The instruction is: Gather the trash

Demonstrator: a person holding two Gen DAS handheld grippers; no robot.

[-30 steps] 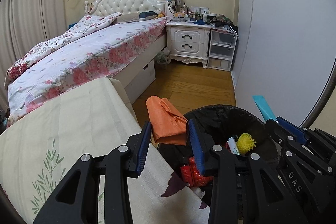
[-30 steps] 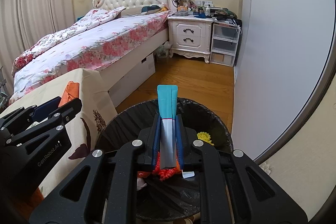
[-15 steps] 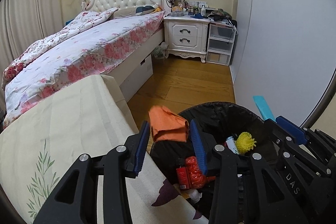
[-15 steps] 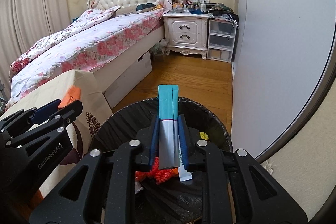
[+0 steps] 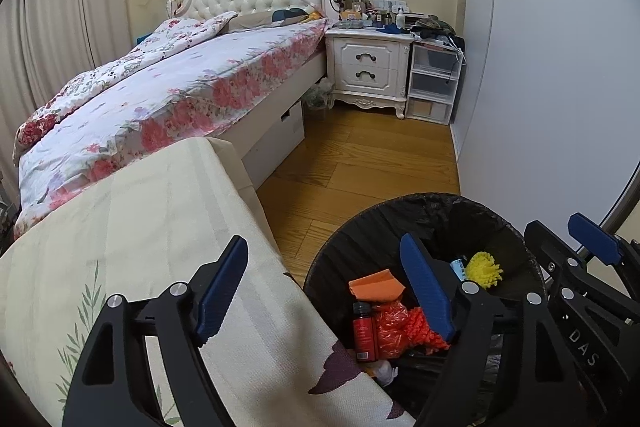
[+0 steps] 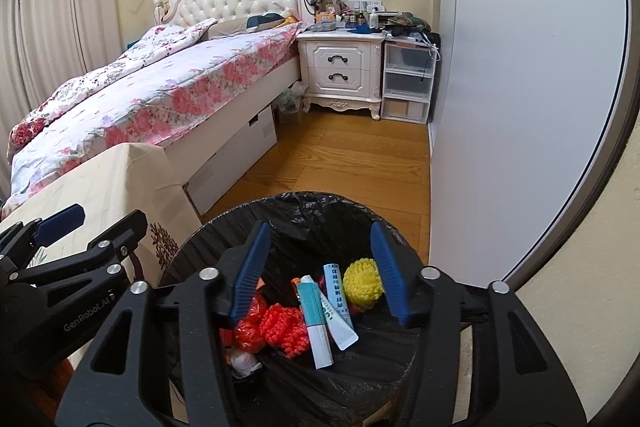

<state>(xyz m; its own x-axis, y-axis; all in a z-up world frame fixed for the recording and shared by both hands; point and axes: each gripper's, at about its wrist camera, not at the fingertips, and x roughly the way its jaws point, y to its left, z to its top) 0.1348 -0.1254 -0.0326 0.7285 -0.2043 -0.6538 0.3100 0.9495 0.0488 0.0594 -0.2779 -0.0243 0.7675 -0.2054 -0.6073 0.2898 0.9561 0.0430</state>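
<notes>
Both grippers hang with jaws spread wide and empty: the right gripper (image 6: 320, 271) directly above the black-lined trash bin (image 6: 304, 203), the left gripper (image 5: 324, 287) at the bin's left rim beside the cloth-covered table (image 5: 132, 223). Inside lie the teal tube (image 6: 315, 319) (against a second tube), an orange paper (image 5: 376, 287) and a yellow ball (image 6: 362, 281).

The right gripper (image 6: 320, 277) is hanging over a round bin with a black plastic bag (image 6: 320, 205) inside it, its two blue fingers (image 6: 251, 269) spread wide with nothing between them. Down in the bin a teal and white tube (image 6: 316, 319) is lying beside a second white tube with blue writing (image 6: 340, 307). A bumpy yellow ball (image 6: 363, 283) is sitting next to them, and a knobbly orange-red lump (image 6: 285, 327) is lying on the other side. The left gripper (image 6: 76, 227) is poking in over a cream cloth-covered surface (image 6: 104, 183).
</notes>
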